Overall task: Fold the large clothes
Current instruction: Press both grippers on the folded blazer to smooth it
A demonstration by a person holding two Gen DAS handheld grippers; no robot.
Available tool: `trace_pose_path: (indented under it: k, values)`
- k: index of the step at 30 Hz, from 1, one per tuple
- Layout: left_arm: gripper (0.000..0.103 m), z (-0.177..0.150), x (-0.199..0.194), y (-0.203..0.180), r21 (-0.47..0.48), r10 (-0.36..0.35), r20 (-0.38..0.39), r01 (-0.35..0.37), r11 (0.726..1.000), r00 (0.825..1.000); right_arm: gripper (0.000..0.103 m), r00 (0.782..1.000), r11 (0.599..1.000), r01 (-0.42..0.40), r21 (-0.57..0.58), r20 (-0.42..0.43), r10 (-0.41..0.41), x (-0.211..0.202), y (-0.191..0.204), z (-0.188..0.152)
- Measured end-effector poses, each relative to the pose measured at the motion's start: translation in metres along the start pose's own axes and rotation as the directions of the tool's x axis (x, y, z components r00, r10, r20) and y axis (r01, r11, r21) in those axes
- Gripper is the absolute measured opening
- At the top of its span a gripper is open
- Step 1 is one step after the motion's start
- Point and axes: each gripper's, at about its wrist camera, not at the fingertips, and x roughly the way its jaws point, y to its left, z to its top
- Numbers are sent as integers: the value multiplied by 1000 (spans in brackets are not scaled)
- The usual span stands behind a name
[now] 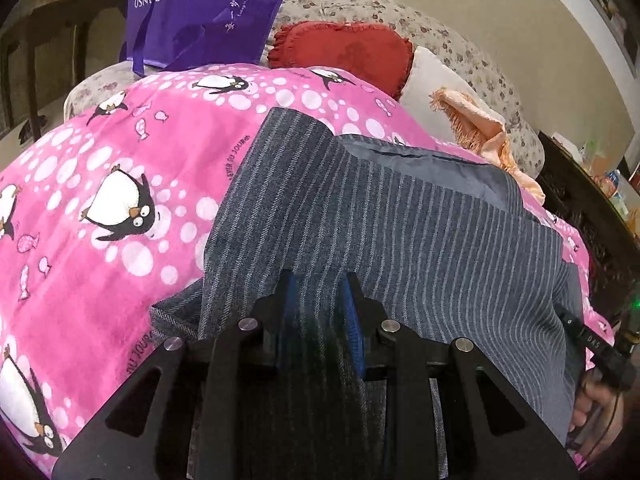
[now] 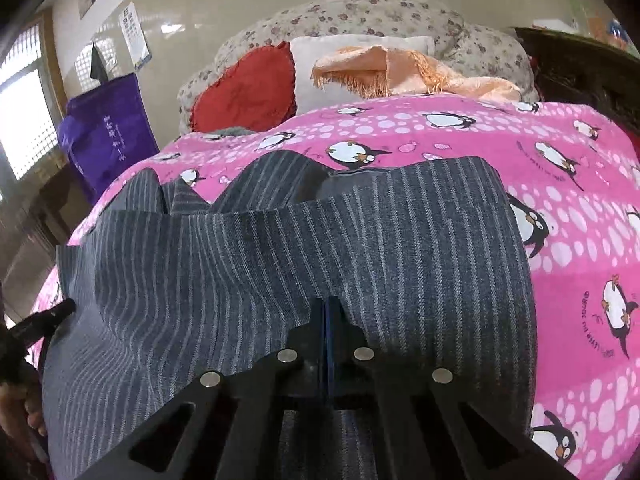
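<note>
On the pink blanket (image 1: 100, 152), both tools grip the striped garment (image 1: 400, 220) — left tool (image 1: 320, 284) on a thick bunch, right tool (image 2: 331, 312) on a thin edge that could slip free.

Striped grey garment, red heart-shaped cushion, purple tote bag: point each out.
striped grey garment (image 1: 400, 232), left wrist view, middle of its striped panel
red heart-shaped cushion (image 1: 340, 54), left wrist view, its centre
purple tote bag (image 2: 108, 128), right wrist view, its front face

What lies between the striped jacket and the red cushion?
Only pink penguin blanket: in the right wrist view it covers the stretch from the striped jacket back to the red cushion; a small grey scrap sits at the cushion's foot.
</note>
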Motion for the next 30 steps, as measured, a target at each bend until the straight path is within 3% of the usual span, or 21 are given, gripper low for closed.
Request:
trace_pose_path:
  k: [12, 18, 30]
  values:
    - [23, 2, 2, -2, 20, 21, -1, -21, 1000, 1000, 0, 999, 999, -44, 30, -11, 44, 7, -9, 4]
    - [23, 2, 2, -1, 18, 20, -1, -20, 1000, 1000, 0, 1000, 1000, -10, 1, -12, 10, 6, -1, 4]
    - [23, 3, 3, -2, 24, 28, 0, -28, 999, 1000, 0, 1000, 1000, -19, 9, -12, 19, 6, -1, 4]
